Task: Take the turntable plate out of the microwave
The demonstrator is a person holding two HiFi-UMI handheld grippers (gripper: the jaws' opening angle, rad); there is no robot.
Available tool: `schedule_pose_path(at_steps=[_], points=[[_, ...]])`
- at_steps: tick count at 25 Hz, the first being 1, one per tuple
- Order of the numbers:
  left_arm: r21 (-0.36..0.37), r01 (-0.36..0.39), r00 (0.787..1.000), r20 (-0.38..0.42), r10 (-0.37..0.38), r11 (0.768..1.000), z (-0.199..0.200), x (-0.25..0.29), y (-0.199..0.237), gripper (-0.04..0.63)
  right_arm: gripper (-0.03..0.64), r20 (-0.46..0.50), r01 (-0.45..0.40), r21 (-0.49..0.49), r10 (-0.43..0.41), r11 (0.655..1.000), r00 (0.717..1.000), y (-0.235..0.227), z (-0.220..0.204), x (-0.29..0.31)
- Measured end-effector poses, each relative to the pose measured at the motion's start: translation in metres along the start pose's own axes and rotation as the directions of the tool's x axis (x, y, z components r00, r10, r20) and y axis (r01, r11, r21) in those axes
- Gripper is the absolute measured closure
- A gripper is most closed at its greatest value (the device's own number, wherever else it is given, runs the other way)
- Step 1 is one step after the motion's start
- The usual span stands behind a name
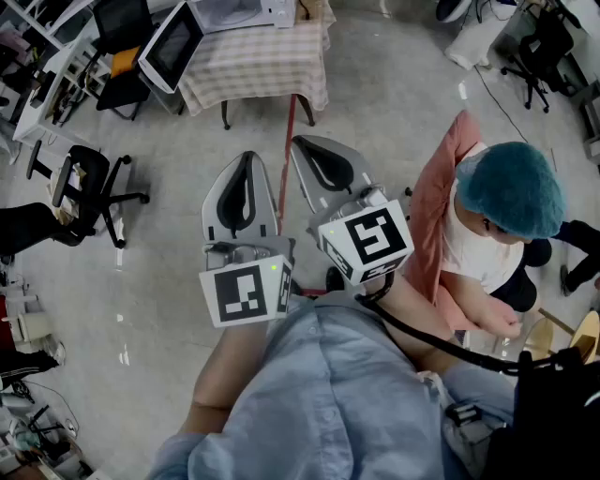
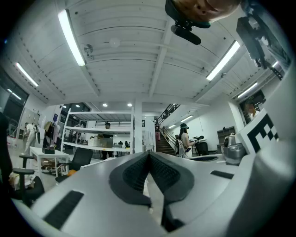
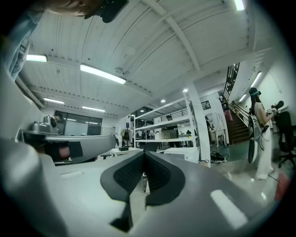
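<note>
Currently:

- **Left tongs** [image 1: 246, 161]: clenched, pads meeting, nothing between them. They are held level in front of the person's chest.
- **Right tongs** [image 1: 300, 142]: likewise clenched and empty, just beside the left pair and pointing the same way.
- **Floor**: bare floor lies well beyond both tips.
- **Surface** [image 1: 267, 66]: draped in a checked cloth, well apart from the tongs at the far end of the floor.
- **Microwave** [image 1: 236, 11]: stands on that surface. Its door [image 1: 172, 45] appears swung open to the left.
- **Turntable plate**: not visible in any view, presumably still inside the microwave. The cavity cannot be seen from here.
- **Step in hand**: judged to be the approach, with nothing reached yet.
- **Next move**: calls for closing the distance to the surface, releasing one pair of tongs, and bringing them level with the cavity.
- **Bystander**: a seated person [image 1: 497, 234] at the right.
- **Office chair** [image 1: 89, 183]: at the left.
</note>
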State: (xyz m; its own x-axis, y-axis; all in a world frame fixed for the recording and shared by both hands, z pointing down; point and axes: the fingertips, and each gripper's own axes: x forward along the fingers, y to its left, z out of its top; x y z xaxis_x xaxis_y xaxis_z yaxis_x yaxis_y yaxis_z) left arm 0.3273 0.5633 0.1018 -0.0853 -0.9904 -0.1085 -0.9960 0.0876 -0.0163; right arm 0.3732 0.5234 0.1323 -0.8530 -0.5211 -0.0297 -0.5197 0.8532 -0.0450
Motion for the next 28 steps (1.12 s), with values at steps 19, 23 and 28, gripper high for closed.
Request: schedule_pose_path(at_steps=[19,23,28], points=[[-0.001,-0.074,0.997,-0.024,0.074,0.997,-0.011,0.01,-0.019,0.588,0.615,0.001,-0.097,0.044,0.097,0.994,0.995,-0.019,-0.008,-0.002],[-0.007,-0.1,0.994,-0.041,0.1,0.995,-0.021,0.014,-0.007,0.588,0.615,-0.025,-0.118,0.044,0.12,0.992,0.992,-0.014,-0.019,0.009],[-0.02,-0.093,0.995,-0.026,0.092,0.995,-0.032,0.038,0.01,0.588,0.615,-0.034,-0.098,0.028,0.099,0.995,0.995,-0.027,-0.026,0.031]])
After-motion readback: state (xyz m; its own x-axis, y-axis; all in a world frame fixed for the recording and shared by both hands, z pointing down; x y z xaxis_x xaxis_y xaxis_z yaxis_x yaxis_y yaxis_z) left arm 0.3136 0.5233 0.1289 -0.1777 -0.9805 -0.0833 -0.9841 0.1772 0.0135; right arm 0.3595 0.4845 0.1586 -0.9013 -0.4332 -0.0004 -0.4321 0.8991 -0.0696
